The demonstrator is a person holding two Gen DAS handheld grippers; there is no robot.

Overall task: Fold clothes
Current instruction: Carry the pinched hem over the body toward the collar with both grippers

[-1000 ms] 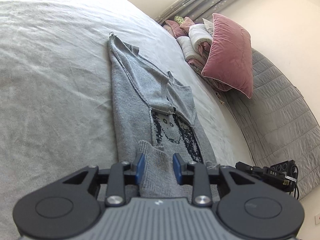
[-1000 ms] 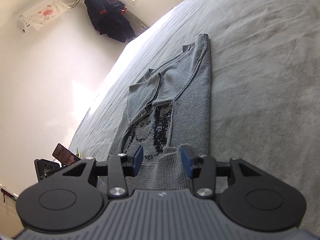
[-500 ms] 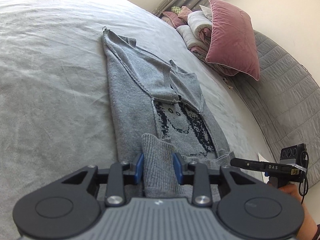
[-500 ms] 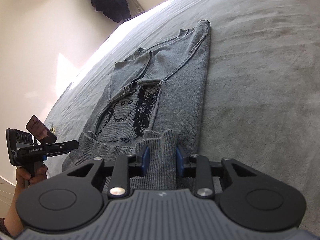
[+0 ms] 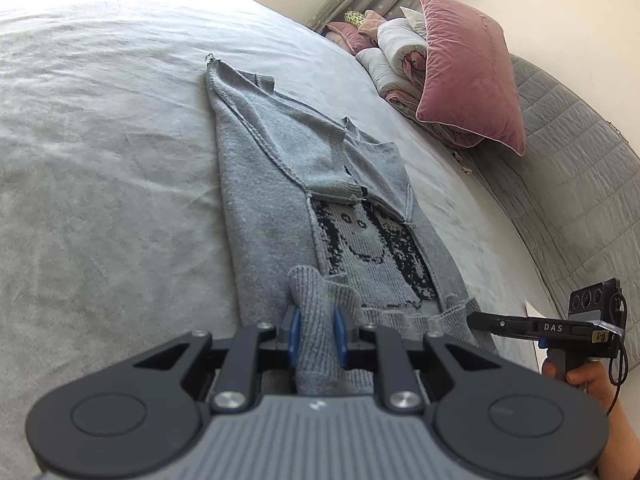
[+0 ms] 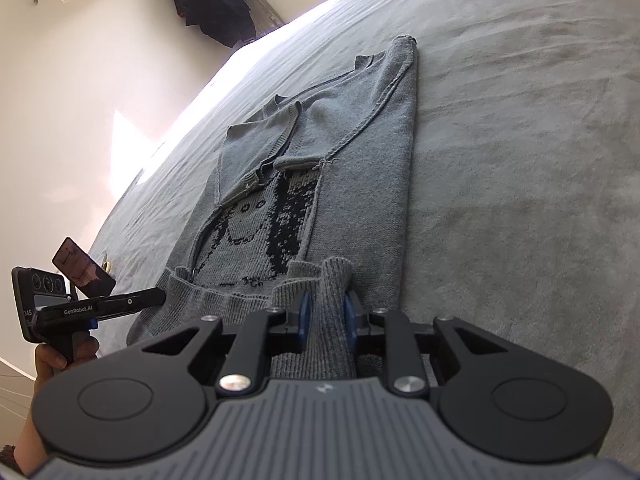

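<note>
Both claws have narrowed since a second ago, and each is closing on a bunched ridge of the sweater's [image 5: 280, 208] ribbed hem. One grey sweater lies flat on the bed [image 5: 100, 160], sleeves folded across the chest, hiding the top of its knitted face. The left claw [image 5: 316, 334] pinches the hem's left part, the right claw [image 6: 326, 316] its right. Beyond the sweater, pillows [image 5: 468, 72] are piled, their number unclear.

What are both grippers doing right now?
Left gripper: closing on the sweater hem, pads pinching it.
Right gripper: closing on the hem too.
</note>
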